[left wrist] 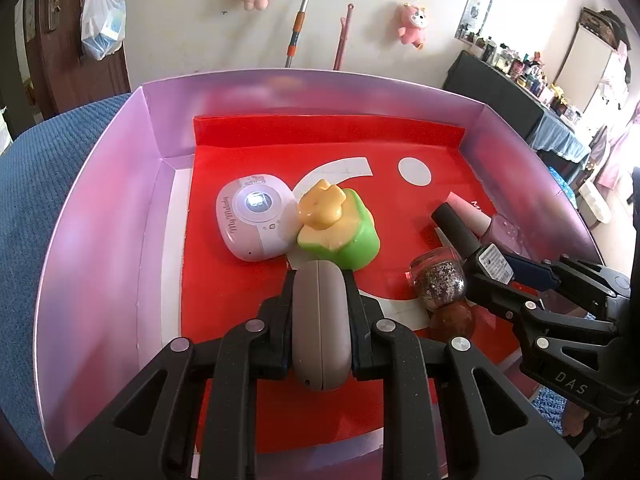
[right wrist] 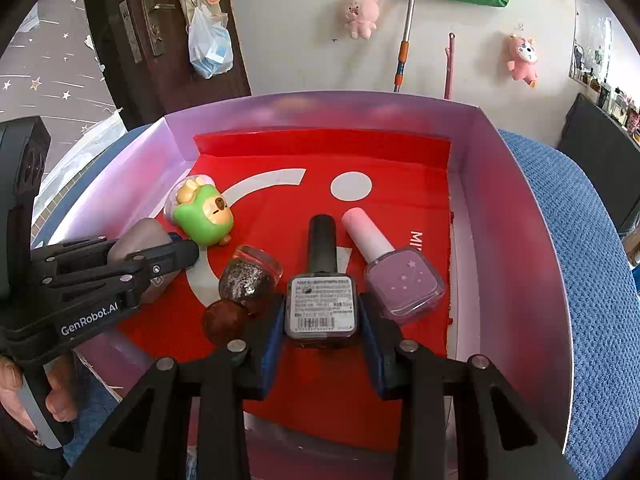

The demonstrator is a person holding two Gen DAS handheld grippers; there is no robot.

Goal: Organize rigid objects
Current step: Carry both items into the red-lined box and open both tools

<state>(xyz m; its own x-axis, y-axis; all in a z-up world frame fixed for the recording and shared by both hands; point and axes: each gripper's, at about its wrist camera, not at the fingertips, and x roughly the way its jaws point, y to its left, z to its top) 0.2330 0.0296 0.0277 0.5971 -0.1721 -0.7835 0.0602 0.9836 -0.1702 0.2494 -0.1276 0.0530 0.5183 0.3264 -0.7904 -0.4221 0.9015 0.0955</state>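
The left gripper is clamped on a smooth grey oval earbud case, held at 6 o'clock over the red liner of a lilac box. The right gripper is clamped on a dark nail polish bottle with a black cap. At its 9 o'clock lies a glitter polish bottle, at 3 o'clock a lilac polish bottle. A green capybara figurine touches a My Melody case at 12 o'clock of the grey case.

Left claw points steeply downward, jaws clamped on a grey case. Right claw points steeply downward, jaws clamped on a dark bottle. A hand grips the left claw's handle.
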